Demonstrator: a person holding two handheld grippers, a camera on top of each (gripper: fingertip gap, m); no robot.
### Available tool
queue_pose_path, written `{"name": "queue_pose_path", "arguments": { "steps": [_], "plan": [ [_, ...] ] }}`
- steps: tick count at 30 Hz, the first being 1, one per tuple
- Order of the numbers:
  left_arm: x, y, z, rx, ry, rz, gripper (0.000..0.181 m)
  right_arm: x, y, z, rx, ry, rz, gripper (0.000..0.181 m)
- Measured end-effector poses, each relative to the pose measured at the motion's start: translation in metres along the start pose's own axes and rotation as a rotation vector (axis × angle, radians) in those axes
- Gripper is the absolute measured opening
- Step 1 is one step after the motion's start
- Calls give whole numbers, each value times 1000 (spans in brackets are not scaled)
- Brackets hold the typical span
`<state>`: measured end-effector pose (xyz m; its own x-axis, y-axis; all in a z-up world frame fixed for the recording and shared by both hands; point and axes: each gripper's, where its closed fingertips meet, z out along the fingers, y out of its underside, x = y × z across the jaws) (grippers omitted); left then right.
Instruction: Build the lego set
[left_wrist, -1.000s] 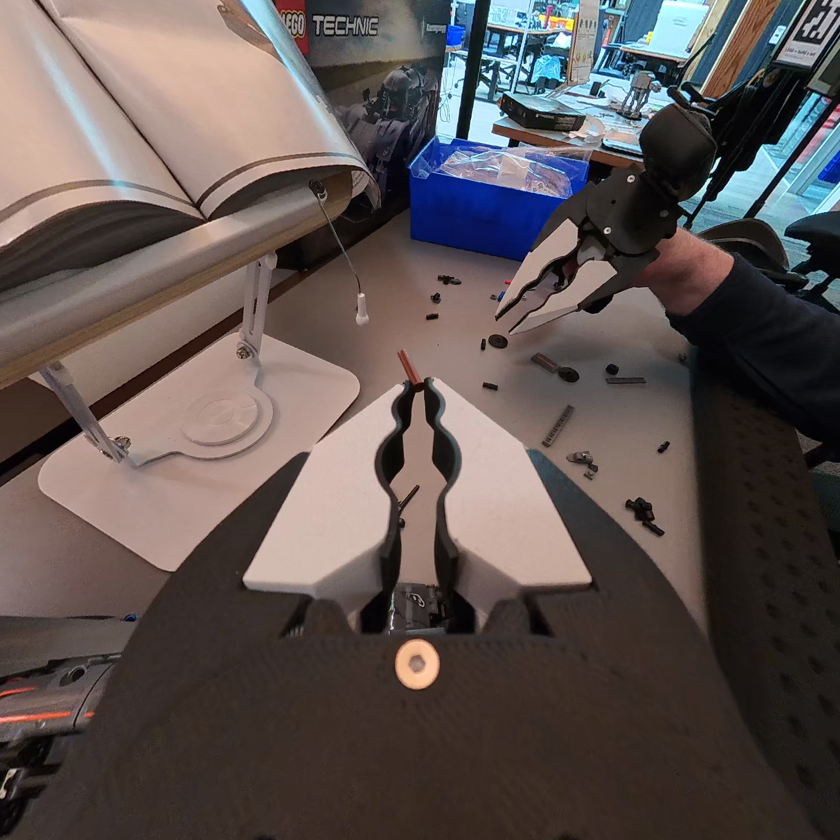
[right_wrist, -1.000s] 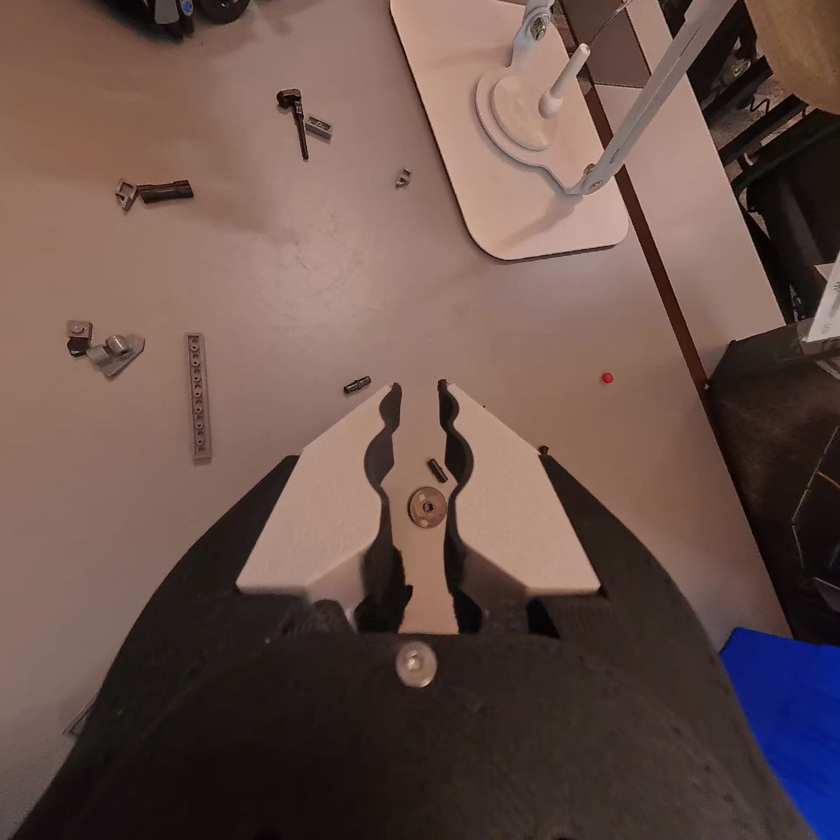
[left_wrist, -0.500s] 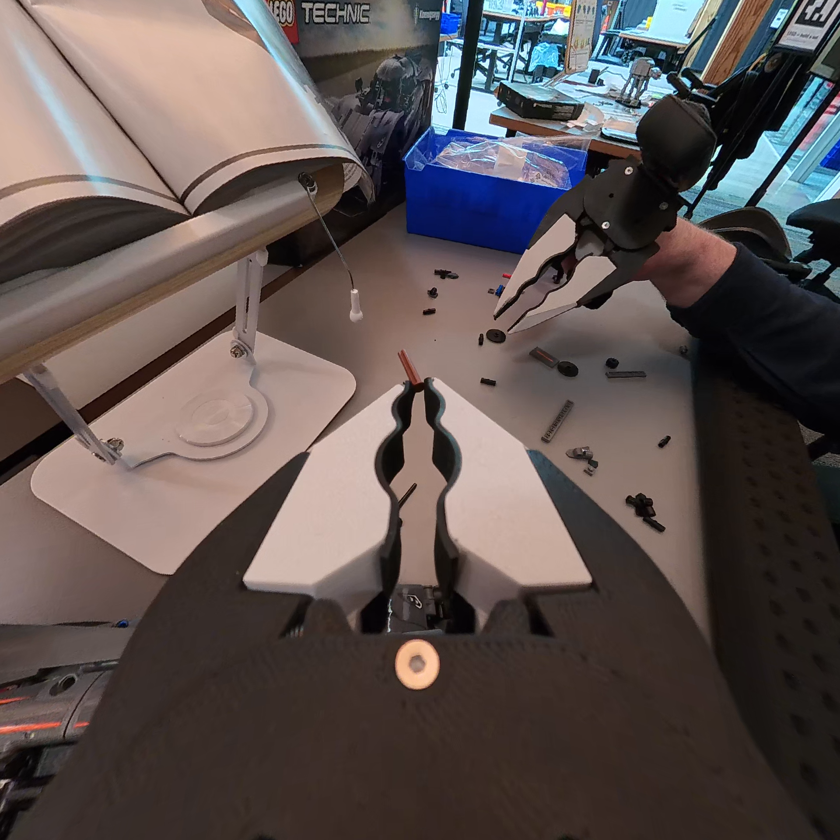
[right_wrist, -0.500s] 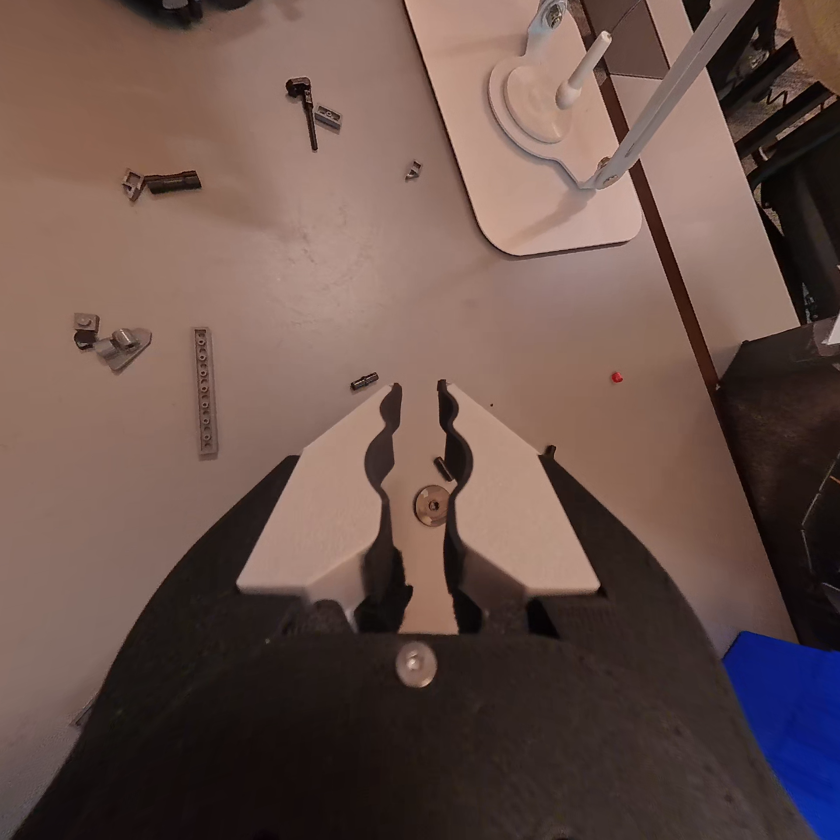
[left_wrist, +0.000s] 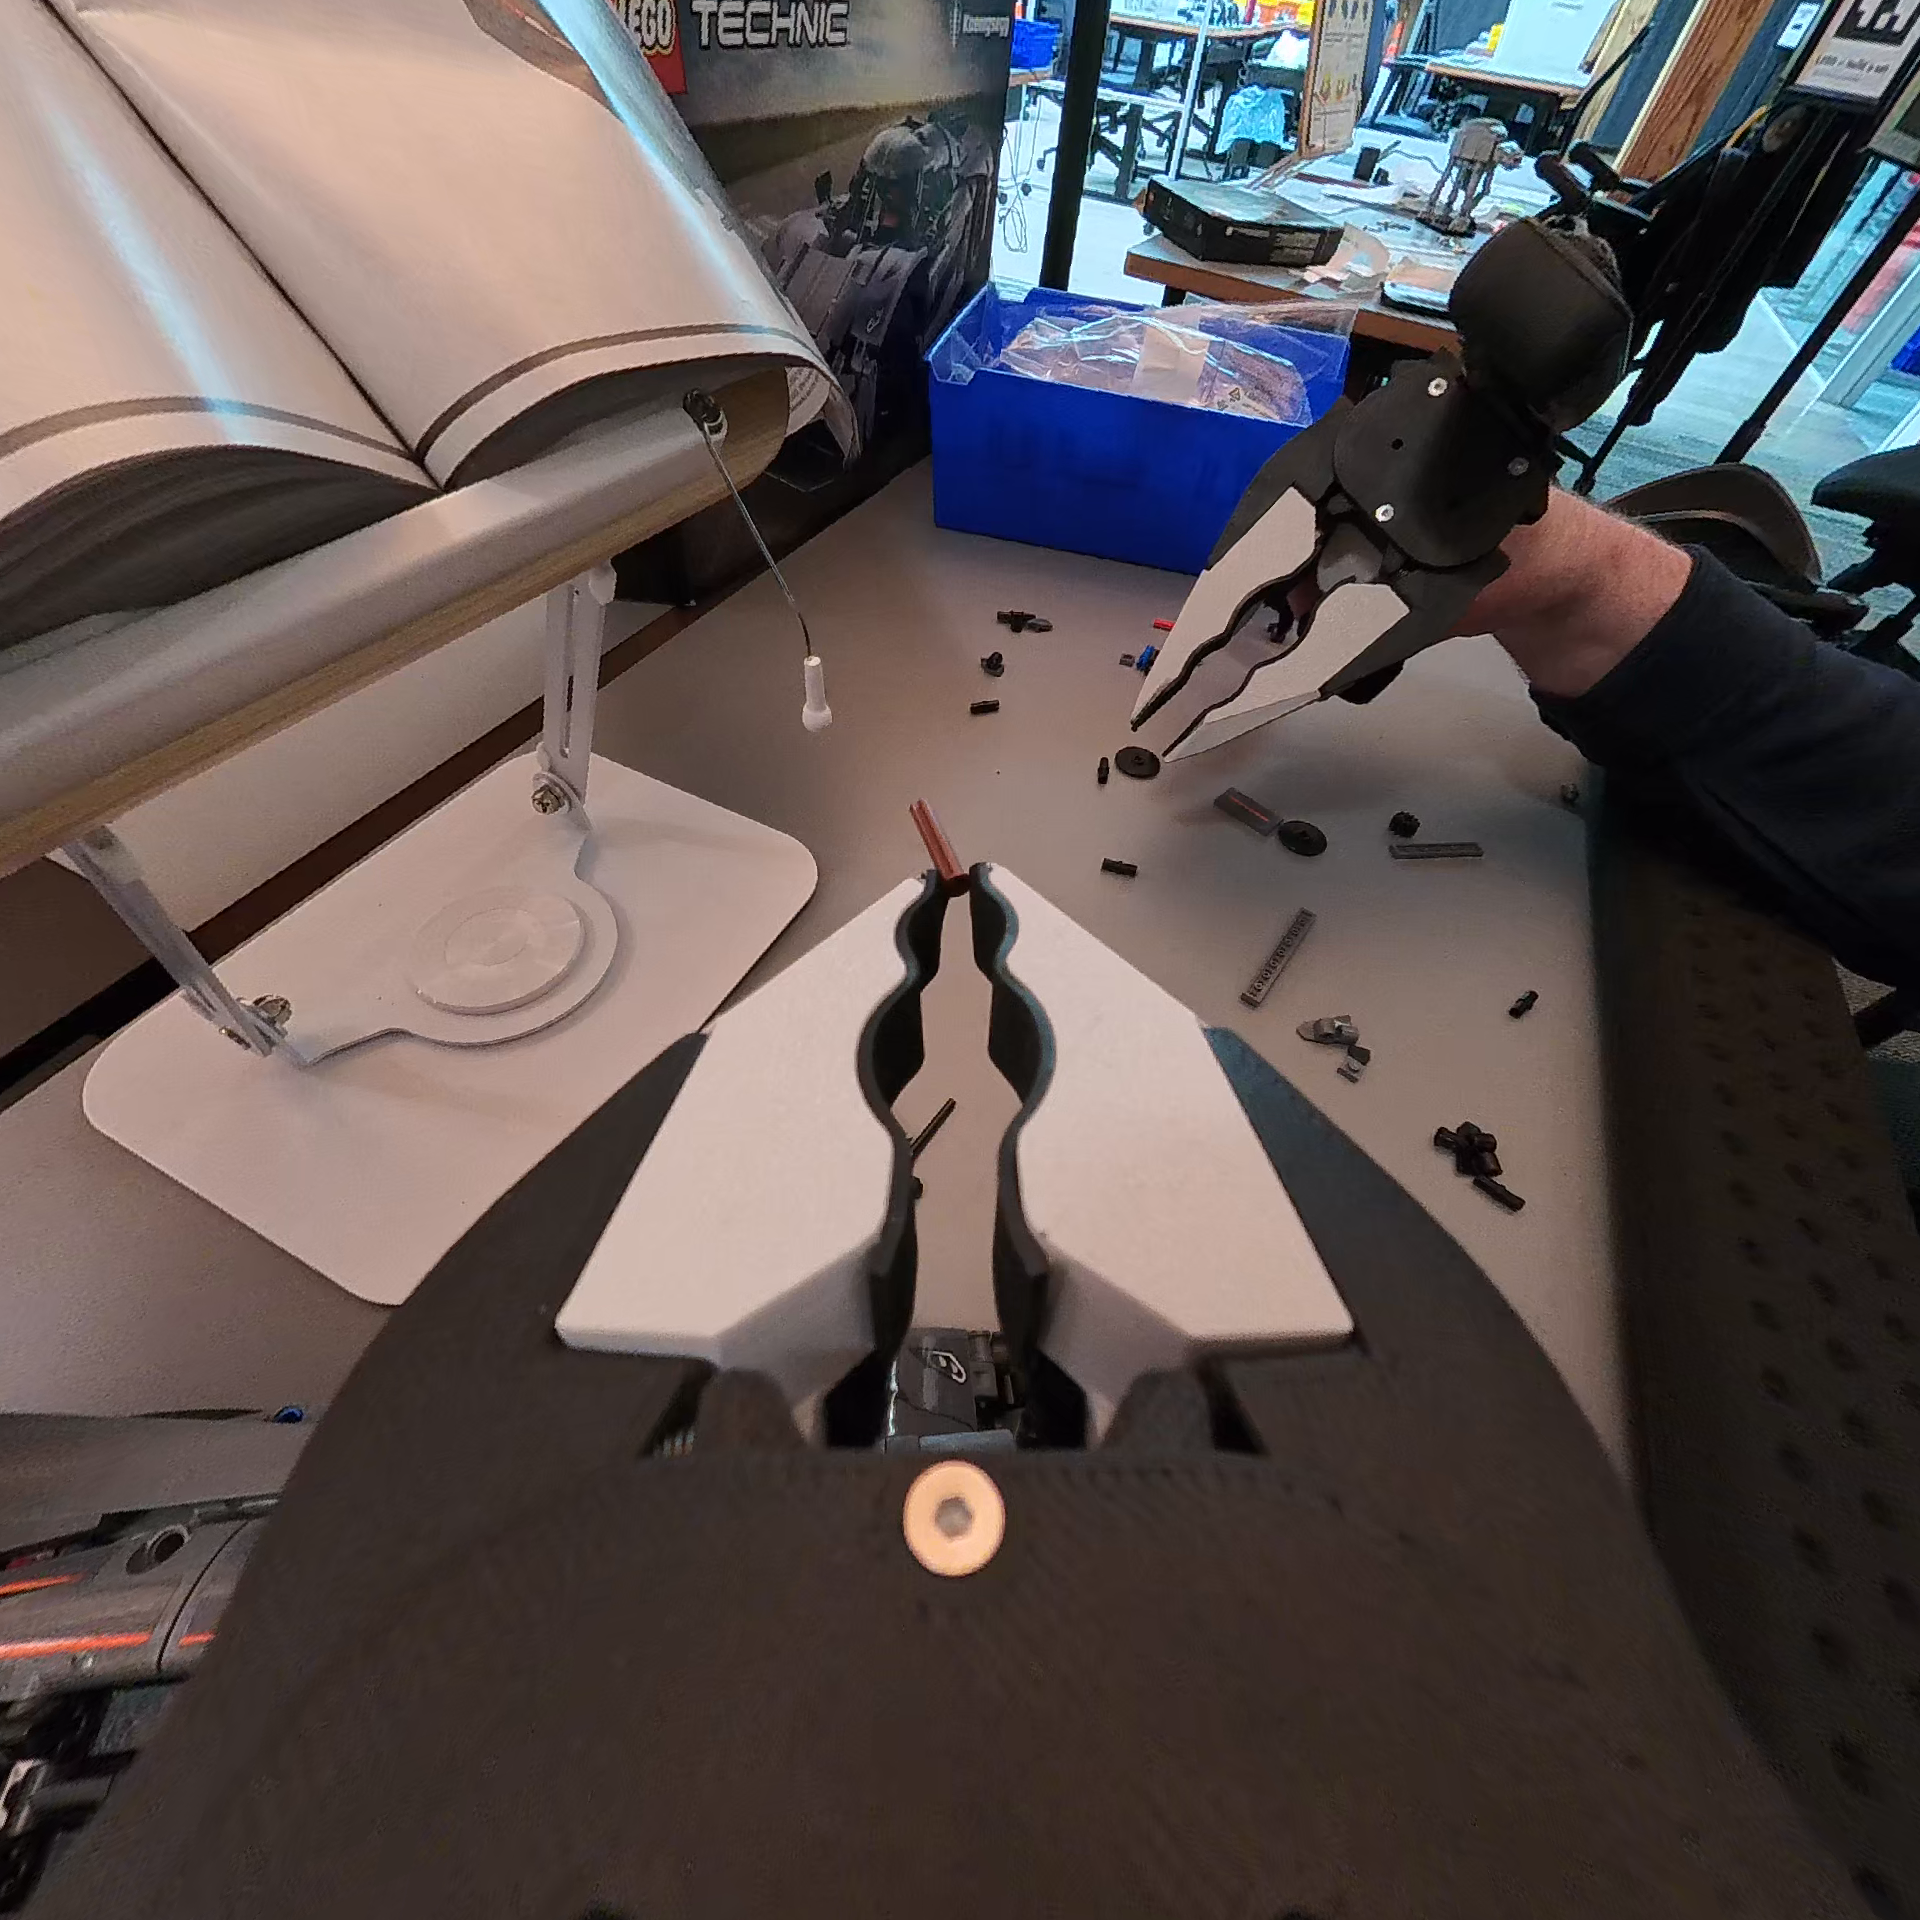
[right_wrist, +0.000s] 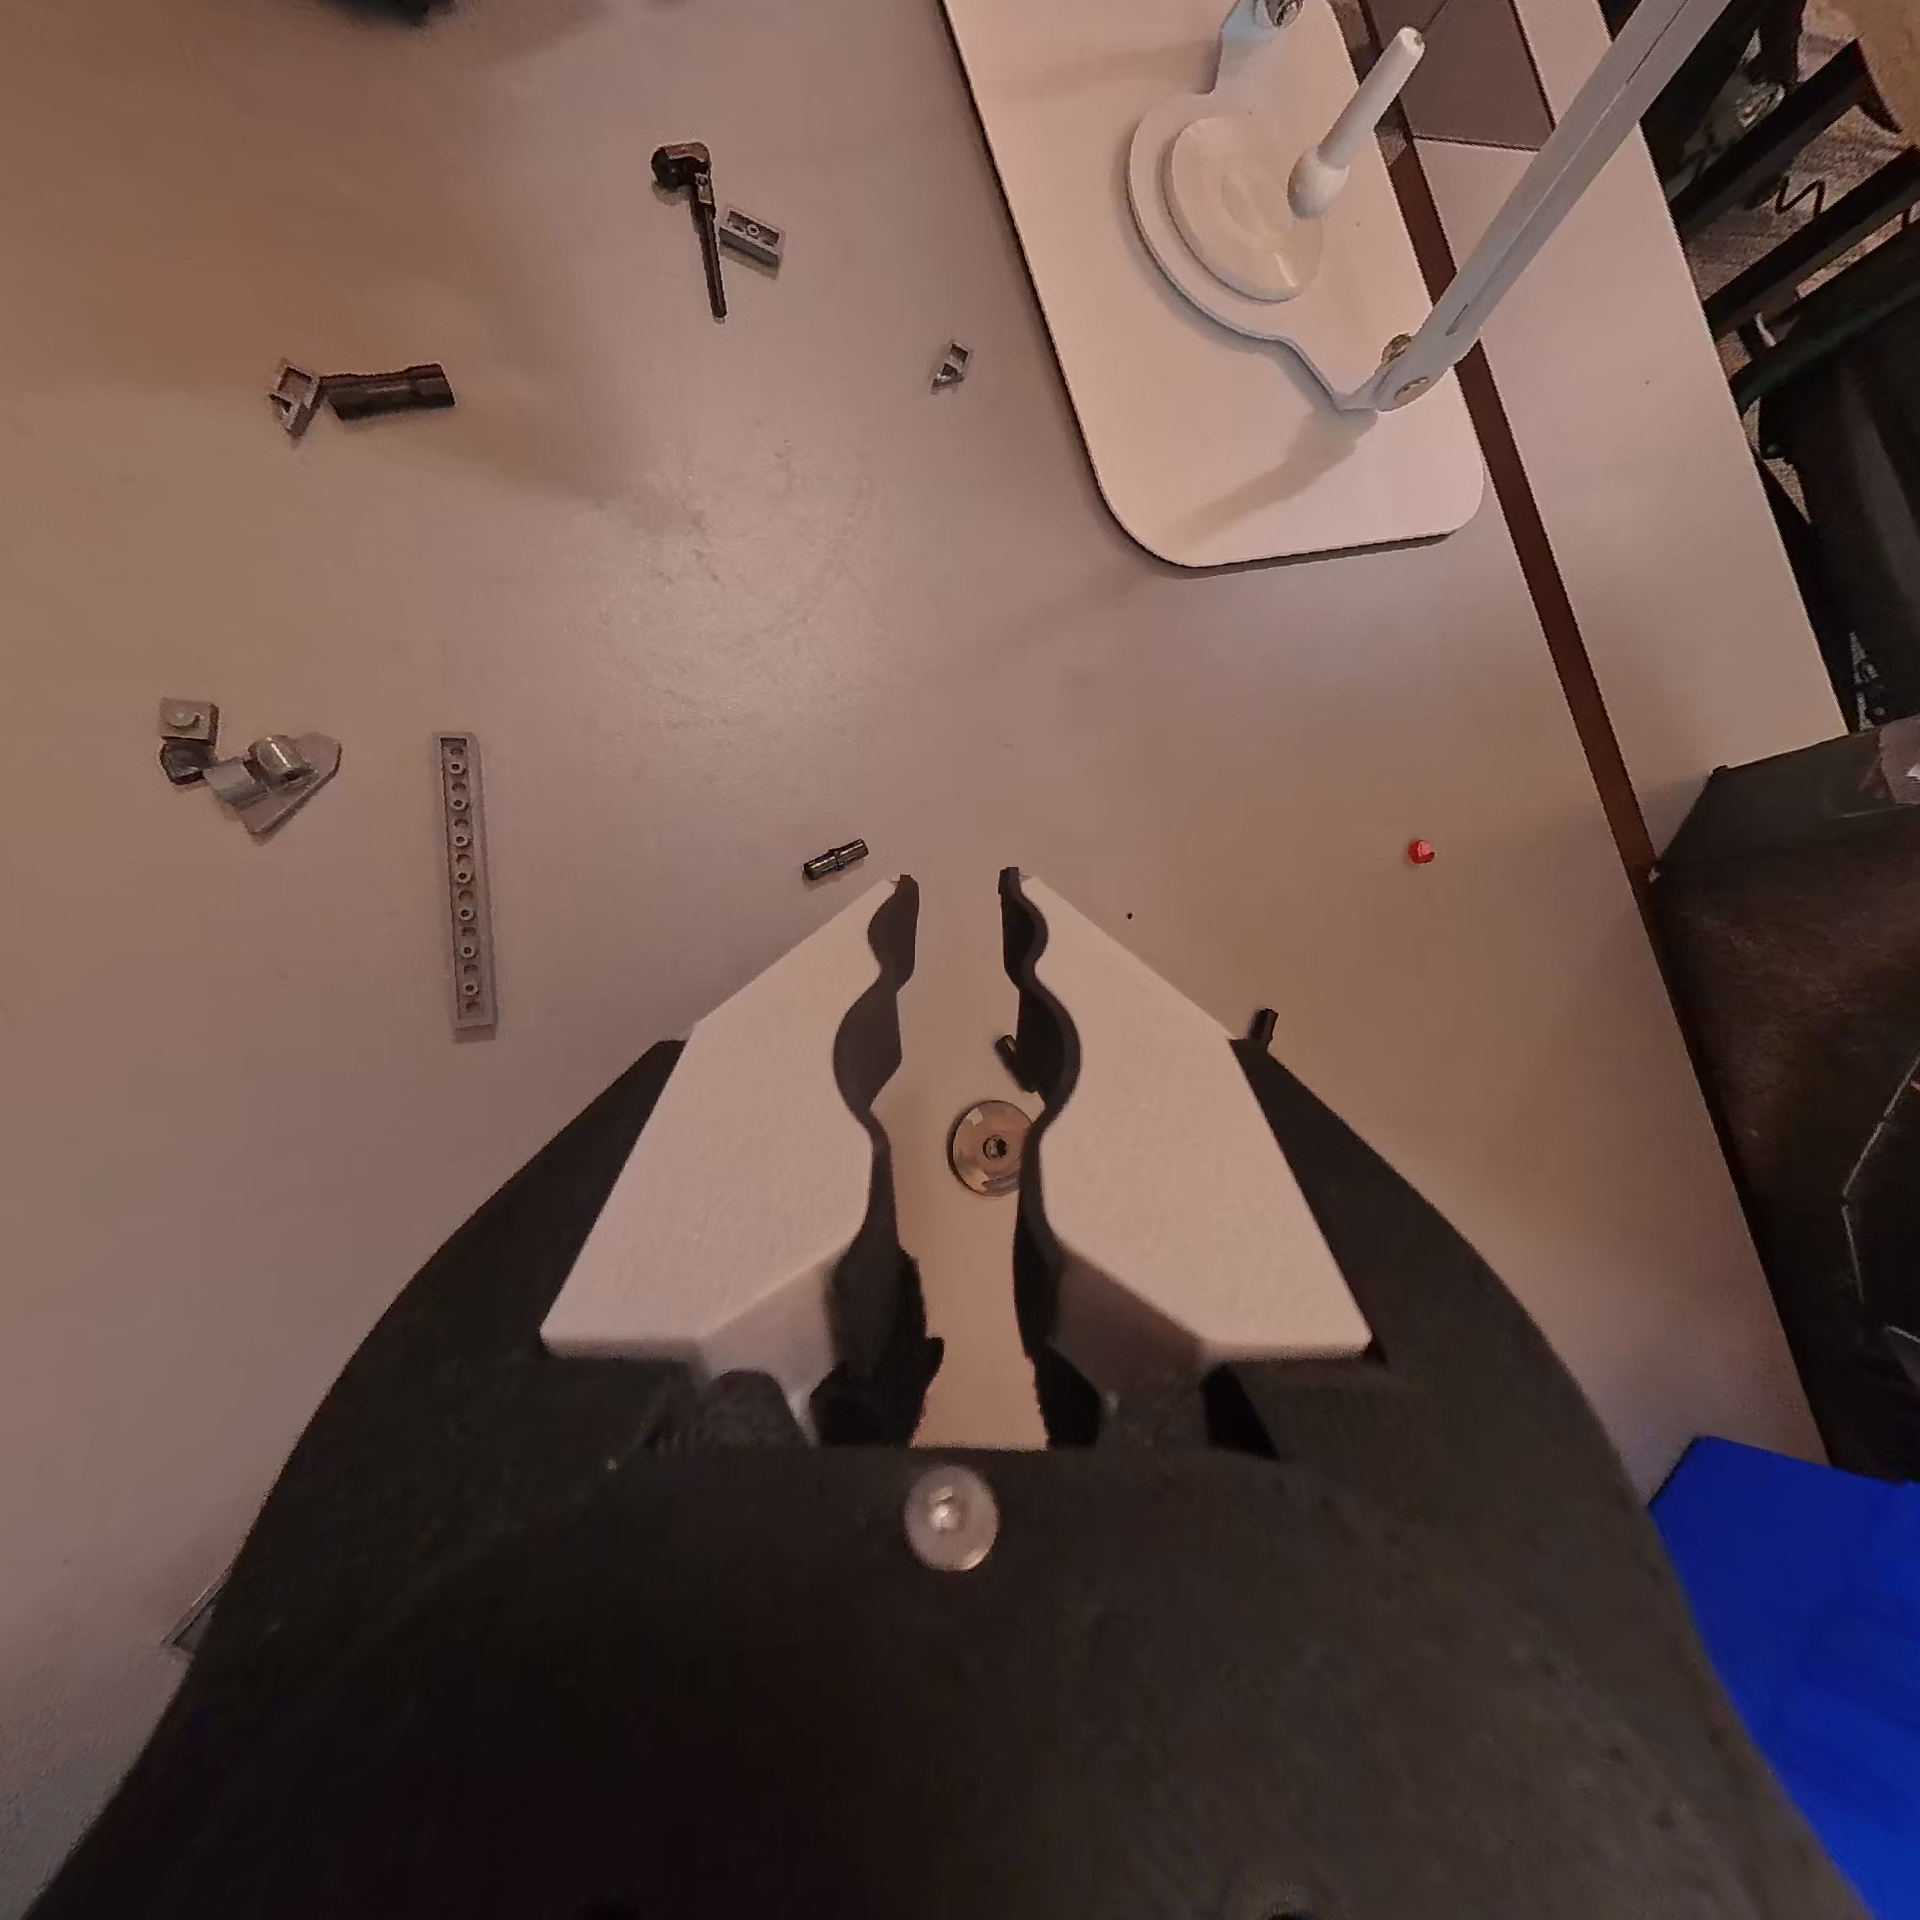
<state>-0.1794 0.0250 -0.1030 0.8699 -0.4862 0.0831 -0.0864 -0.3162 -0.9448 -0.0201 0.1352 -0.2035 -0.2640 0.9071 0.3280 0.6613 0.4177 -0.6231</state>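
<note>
right now the left gripper (left_wrist: 954, 878) sits in the middle of its own view with its tips pinching a short dark red axle (left_wrist: 938, 850), which sticks up and to the left out of the tips. the right gripper (right_wrist: 956, 881) points down at the grey table (right_wrist: 675, 582) with its claw spread a little and nothing between the tips; further back in the gap a small dark round disc (right_wrist: 990, 1148) lies on the table, close against the right-hand finger. loose lego pieces are scattered about: a long grey plate (right_wrist: 468, 883) at centre left, a black pin (right_wrist: 836, 860) just left of the tips. upper right stands the white book stand (right_wrist: 1278, 364); a blue bin (left_wrist: 1122, 447) sits at the top of the left view.
</note>
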Motion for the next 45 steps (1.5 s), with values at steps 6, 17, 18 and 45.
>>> {"name": "queue_pose_path", "arguments": {
  "steps": [6, 17, 18, 45],
  "plan": [
    [0, 1, 1, -4, -1, 1, 3, 1, 0, 0, 1, 2, 3, 14],
    [0, 2, 2, -9, -1, 0, 3, 1, 1, 0, -3, 4, 1, 14],
    [0, 2, 2, -9, -1, 0, 3, 1, 1, 0, -2, 4, 2, 14],
    [0, -2, -2, 6, -6, 5, 3, -5, -9, 6, 9, -3, -6, 16]
  ]
}}
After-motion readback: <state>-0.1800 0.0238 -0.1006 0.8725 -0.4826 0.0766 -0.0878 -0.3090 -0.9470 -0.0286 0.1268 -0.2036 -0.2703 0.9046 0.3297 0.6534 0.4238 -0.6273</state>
